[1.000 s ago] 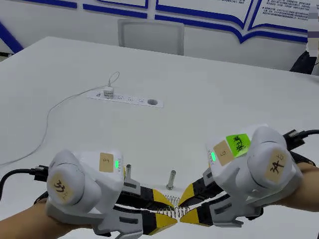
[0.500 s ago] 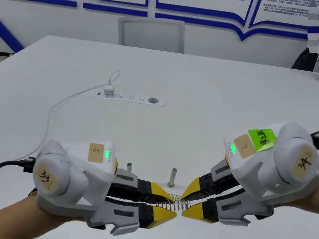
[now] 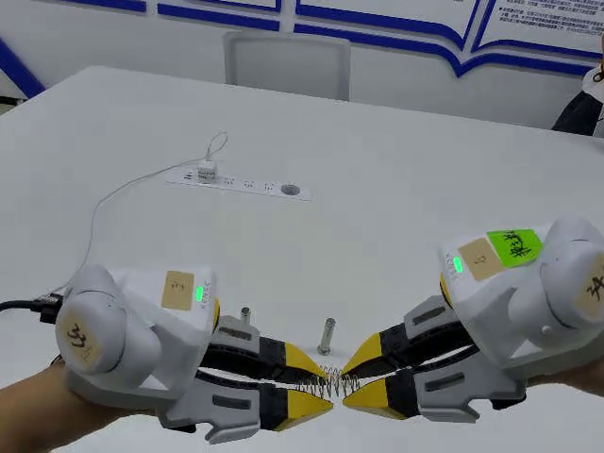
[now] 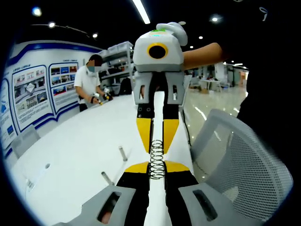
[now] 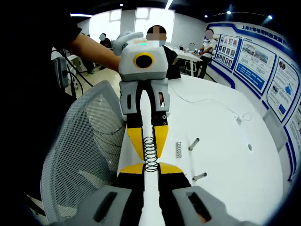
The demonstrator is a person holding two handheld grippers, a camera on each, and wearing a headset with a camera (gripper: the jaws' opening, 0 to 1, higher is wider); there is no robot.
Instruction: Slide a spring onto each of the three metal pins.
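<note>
Low at the near edge of the table (image 3: 396,217), we see the left gripper (image 3: 325,385) and the right gripper (image 3: 345,386) tip to tip. The spring (image 3: 327,382) lies level between them, clear of the tabletop. Each gripper's jaws are drawn in to a narrow gap and pinch one end of the spring. In the left gripper view the spring (image 4: 156,159) runs straight from that gripper's own yellow tips to the right gripper's. The right gripper view shows it (image 5: 150,154) from the other side.

Against the picture of a second ago, both gripper bodies sit further out: the left one further left, the right one further right. The tips stay close together at nearly the same place, so the grippers now lie flatter. More of the spring's coils show between the tips than then. Our camera has hardly shifted: the power strip (image 3: 241,186) lies at almost the same spot in the picture.

Just behind the tips a pin (image 3: 327,336) stands upright on the table. A second pin (image 3: 245,315) stands to its left, just beside the left gripper's body. Both are bare and stand where they stood before. Near the pins in the right gripper view, a loose spring (image 5: 178,149) lies flat on the table and touches neither.
</note>
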